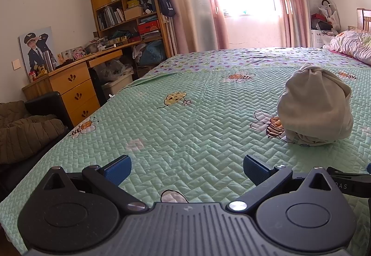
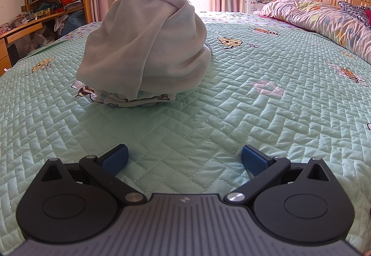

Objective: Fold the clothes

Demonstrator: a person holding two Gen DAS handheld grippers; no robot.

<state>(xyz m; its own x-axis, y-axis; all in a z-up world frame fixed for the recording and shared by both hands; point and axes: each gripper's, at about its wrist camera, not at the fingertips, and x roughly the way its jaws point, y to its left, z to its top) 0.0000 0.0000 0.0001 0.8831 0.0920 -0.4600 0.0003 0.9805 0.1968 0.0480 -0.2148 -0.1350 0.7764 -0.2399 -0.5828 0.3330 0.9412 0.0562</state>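
the balled-up pale garment (image 2: 145, 45) sits in a tight wad on the green quilted bedspread (image 2: 231, 105), straight ahead of the right gripper (image 2: 184, 159) and off to the right of the left gripper (image 1: 186, 171). both claws are spread wide and empty, clear of the garment. to start well, i'd pinch a loose outer edge rather than the core, so the wad shakes out flat.

My gripper (image 2: 184, 159) gapes wide over the quilt (image 2: 231, 105), the bundled cloth (image 2: 146, 47) lying ahead, untouched.

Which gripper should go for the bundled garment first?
Right, probably. The garment sits nearly straight ahead of the open right gripper; from the open left gripper it lies far off to the side.
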